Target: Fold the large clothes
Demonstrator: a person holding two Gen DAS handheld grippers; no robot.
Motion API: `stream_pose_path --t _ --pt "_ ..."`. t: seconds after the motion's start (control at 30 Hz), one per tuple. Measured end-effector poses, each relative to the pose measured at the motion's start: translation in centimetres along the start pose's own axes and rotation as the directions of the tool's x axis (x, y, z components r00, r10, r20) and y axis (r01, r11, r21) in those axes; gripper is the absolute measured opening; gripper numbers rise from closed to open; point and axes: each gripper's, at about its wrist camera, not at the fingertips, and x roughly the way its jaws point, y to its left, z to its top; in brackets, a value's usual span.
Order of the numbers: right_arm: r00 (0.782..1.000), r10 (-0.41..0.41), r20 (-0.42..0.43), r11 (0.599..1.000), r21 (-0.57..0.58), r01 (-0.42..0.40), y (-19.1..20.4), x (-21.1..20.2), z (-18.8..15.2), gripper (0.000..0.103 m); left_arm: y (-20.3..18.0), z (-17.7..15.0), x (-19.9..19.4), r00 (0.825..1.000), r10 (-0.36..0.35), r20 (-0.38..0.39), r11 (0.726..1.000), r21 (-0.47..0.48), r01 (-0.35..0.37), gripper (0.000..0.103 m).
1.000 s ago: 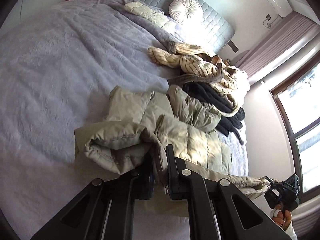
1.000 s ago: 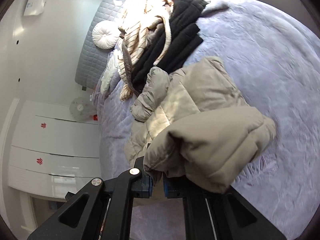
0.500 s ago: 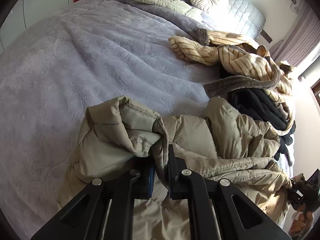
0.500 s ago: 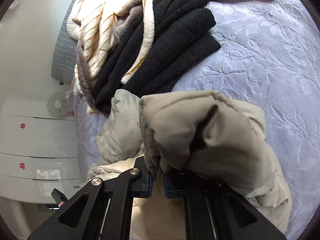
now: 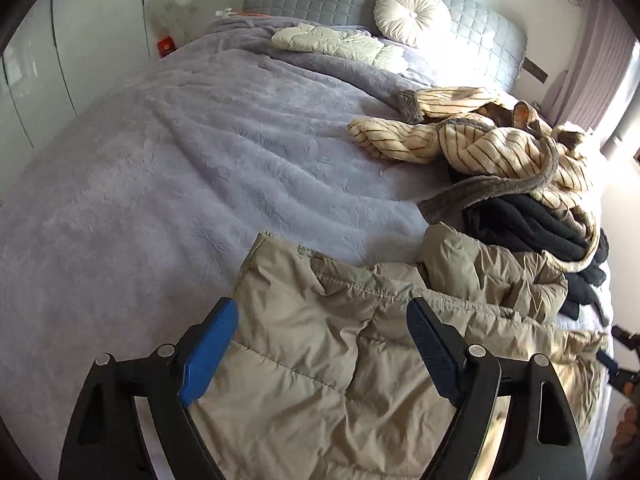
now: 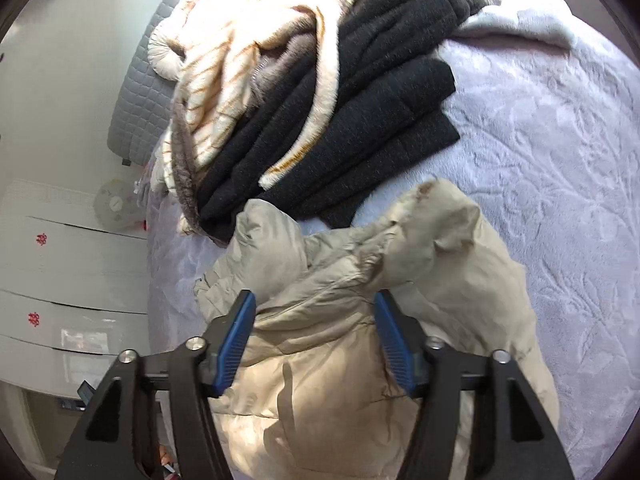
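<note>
Spread over the lavender bed [image 5: 168, 168], the beige puffer jacket [image 5: 320, 340] is lying loosely folded between the opening jaws of the left tool [image 5: 320, 344] and right tool [image 6: 314, 338], neither gripping it, so its springy padding is probably threatening to unfold against the piled clothes [image 6: 340, 112].

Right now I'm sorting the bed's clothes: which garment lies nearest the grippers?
The beige puffer jacket, spread directly under both grippers; the black garment and striped fleece robe are piled farther up the bed.

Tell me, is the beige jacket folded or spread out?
Folded: the beige jacket lies doubled over itself on the bed, released.
</note>
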Motion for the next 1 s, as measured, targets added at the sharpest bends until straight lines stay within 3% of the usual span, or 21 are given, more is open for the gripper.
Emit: stream_pose_path --t 0.03,0.07,0.1,0.13,0.17,0.23,0.33,0.5,0.53,0.7,0.83,1.0 --pt "1.0 -0.016 -0.005 0.999 -0.036 0.015 0.6 -0.5 -0.4 0.066 -0.6 -0.5 -0.5 1.0 0.006 -0.005 1.0 0.029 -0.005 0.086" --pt "1.0 -0.019 -0.013 0.997 -0.074 0.018 1.2 -0.8 -1.0 0.052 -1.1 -1.1 -0.8 1.0 0.003 -0.014 0.998 0.062 -0.002 0.086" --pt "0.999 -0.029 -0.033 0.993 -0.116 0.025 1.7 -0.7 -1.6 0.041 -1.7 -1.7 -1.0 1.0 -0.008 -0.018 0.995 0.096 0.01 0.077" --pt "0.997 -0.051 -0.053 0.986 -0.158 0.042 2.3 -0.4 -2.4 0.022 -2.4 -2.4 -0.9 1.0 -0.019 -0.025 0.99 0.137 0.022 0.063" --pt "0.996 -0.069 -0.064 0.979 -0.195 0.055 2.7 0.1 -3.2 0.017 -3.1 -2.9 -0.5 0.999 -0.024 -0.041 0.984 0.176 0.031 0.059" --pt "0.991 -0.094 -0.09 0.964 -0.259 0.068 3.3 1.5 -4.5 0.015 -4.2 -3.8 0.7 0.998 -0.022 -0.063 0.971 0.237 0.037 0.053" --pt "0.984 -0.156 -0.09 0.945 -0.304 0.122 3.0 3.6 -5.4 0.015 -4.7 -3.8 3.0 0.998 0.001 -0.058 0.966 0.258 0.014 0.052" --pt "0.957 -0.29 0.019 0.917 -0.281 0.284 -0.3 4.0 -3.2 0.014 -2.2 -1.6 8.2 0.995 0.071 -0.069 0.976 0.21 -0.055 0.052" --pt "0.953 -0.301 0.036 0.917 -0.262 0.3 -1.1 3.8 -2.5 0.01 -1.6 -1.3 9.0 0.995 0.06 -0.079 0.979 0.201 -0.043 0.052" --pt "0.946 -0.322 0.047 0.932 -0.162 0.325 -3.8 4.8 -0.5 0.008 -0.7 -0.7 11.7 0.996 0.035 -0.084 0.982 0.189 -0.019 0.052" --pt "0.934 -0.352 0.068 0.93 -0.087 0.357 -5.9 6.4 1.0 0.007 0.6 -0.7 13.8 0.995 -0.006 -0.102 0.996 0.093 0.015 0.052" --pt "0.944 -0.326 0.052 0.945 -0.012 0.327 -8.3 7.1 2.0 0.0 1.5 -0.5 15.6 0.993 -0.032 -0.117 0.999 0.022 0.035 0.052"
